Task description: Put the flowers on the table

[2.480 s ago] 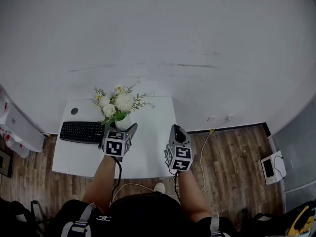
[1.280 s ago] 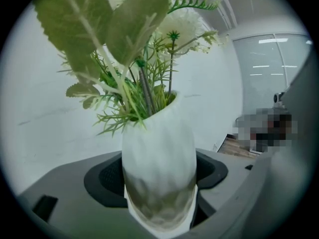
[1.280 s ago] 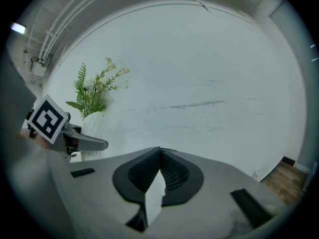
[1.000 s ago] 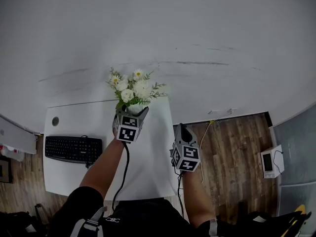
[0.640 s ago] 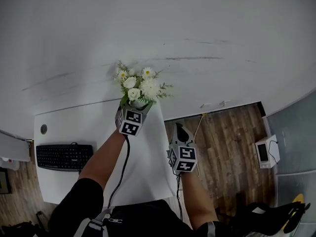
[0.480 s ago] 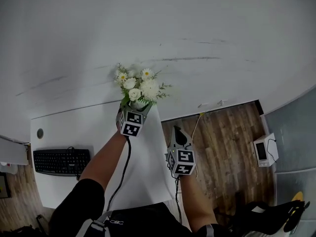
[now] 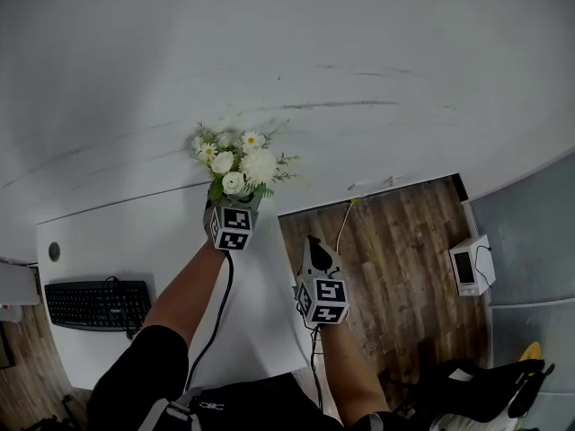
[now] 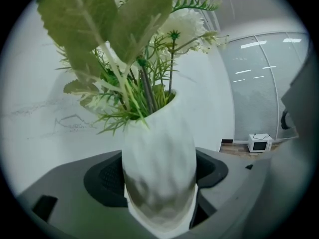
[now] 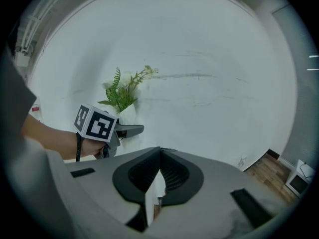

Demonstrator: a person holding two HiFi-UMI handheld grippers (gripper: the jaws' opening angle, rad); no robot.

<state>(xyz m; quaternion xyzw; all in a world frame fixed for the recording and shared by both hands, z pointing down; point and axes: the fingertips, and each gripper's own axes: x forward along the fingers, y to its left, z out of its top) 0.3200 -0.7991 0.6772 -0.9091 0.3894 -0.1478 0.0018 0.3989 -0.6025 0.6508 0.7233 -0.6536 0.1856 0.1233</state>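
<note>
In the left gripper view a white ribbed vase (image 8: pixel 159 176) sits between the two pads of my left gripper (image 8: pixel 160 183), which is shut on it. Green leaves and white flowers (image 8: pixel 127 59) rise from its mouth. In the head view the bouquet (image 7: pixel 235 163) hangs just above my left gripper (image 7: pixel 234 205), over the far right corner of the white table (image 7: pixel 117 241) near the wall. My right gripper (image 7: pixel 314 245) is held lower right, over the table's right edge, shut and with nothing in it. From the right gripper view (image 9: pixel 159 152) the left gripper's marker cube (image 9: pixel 97 123) and the foliage (image 9: pixel 124 89) show.
A black keyboard (image 7: pixel 87 302) lies at the table's left, with a round cable hole (image 7: pixel 54 251) beyond it. Right of the table is wood floor (image 7: pixel 395 268) with a cable (image 7: pixel 340 227), a small white device (image 7: pixel 469 264) and a dark bag (image 7: pixel 490 389). A white wall is behind.
The left gripper has carried the vase from beside the keyboard to the table's far right corner. The view has swung right, so the keyboard has slid left. The right gripper stayed shut.
</note>
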